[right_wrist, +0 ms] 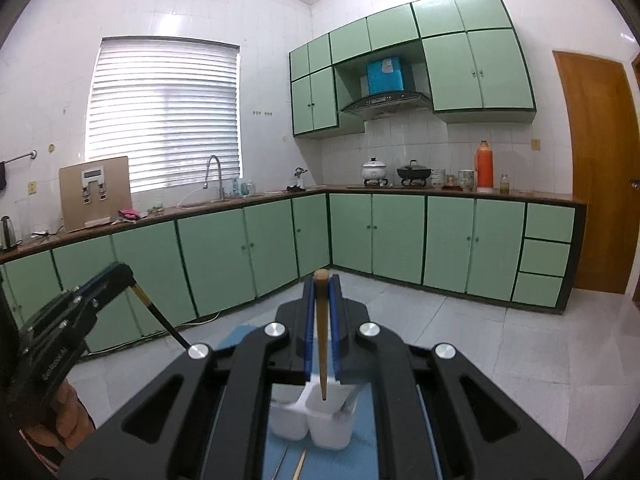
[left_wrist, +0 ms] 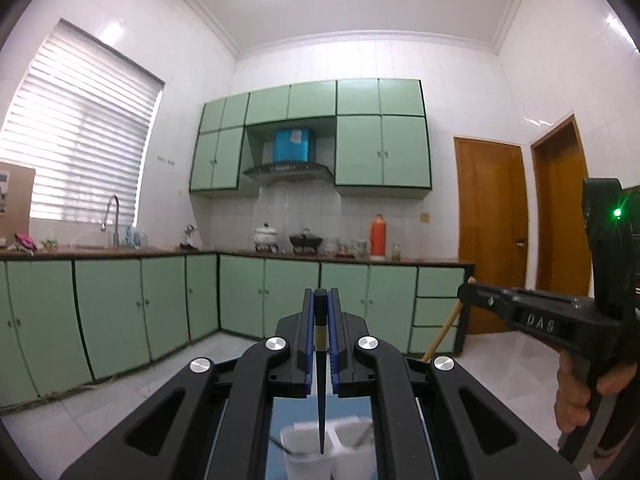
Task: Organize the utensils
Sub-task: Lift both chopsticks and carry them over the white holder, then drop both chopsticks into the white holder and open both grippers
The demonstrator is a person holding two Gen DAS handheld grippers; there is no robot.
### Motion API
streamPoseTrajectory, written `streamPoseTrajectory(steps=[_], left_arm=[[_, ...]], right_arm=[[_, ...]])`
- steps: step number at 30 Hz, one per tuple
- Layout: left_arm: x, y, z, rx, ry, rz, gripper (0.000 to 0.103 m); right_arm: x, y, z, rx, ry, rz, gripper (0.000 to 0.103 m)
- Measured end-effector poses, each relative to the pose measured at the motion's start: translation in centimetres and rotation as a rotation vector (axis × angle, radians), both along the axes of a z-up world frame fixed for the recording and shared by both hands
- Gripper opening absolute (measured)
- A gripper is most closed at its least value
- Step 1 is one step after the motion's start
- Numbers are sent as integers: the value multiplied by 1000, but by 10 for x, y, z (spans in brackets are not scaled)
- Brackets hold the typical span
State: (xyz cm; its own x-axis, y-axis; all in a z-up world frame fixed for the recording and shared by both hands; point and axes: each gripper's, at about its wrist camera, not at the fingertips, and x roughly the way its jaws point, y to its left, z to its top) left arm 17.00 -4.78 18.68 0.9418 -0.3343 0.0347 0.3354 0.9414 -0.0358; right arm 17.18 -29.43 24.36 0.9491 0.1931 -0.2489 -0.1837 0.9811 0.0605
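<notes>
Mid-sorting: the left gripper [left_wrist: 320,312], clamped on a dark chopstick [left_wrist: 321,392], held its tip over the white two-cell holder [left_wrist: 296,438] at 6 o'clock. The right gripper [right_wrist: 320,300], clamped on a wooden chopstick [right_wrist: 322,352], hung over the right cell. Neither was released yet; more utensils [right_wrist: 298,466] lay on the blue mat [right_wrist: 360,464].

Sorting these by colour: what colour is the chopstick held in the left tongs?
Black chopstick with a gold band near its top; the left wrist view shows it best.

Home kitchen: green cabinets [right_wrist: 448,240], sink faucet [right_wrist: 214,174], range hood [right_wrist: 386,102], pots on counter [right_wrist: 414,172].
</notes>
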Motion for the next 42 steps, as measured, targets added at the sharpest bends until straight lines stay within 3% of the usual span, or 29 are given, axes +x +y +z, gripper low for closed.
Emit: streamPoseTrajectory(steps=[4,9,14,20,30,38,40,42], left_arm=[[36,-7,-1,-8,22,8,6],[81,-14,-21,-9,85,22,6],[114,-23,-51,12,132,40,6],[142,-26,-79,19,192,54,6],[160,-26,-105,34,256,70,6],[163,-19,-112,30,281,78,7],[164,-17,-112,30,289,78,7],[165,-16,-113,29,292,83,7]], right_arm=[[37,1,-10,-19,48,-27,6],[75,2,-47,-9,134,-50,6],[97,3,-83,7,181,-56,6],[113,8,-105,0,202,-63,6],[127,15,-129,-27,235,-70,6],[126,14,-130,-38,233,-88,7],[125,12,-130,-39,229,-94,10],[122,9,-129,-36,221,-101,19]])
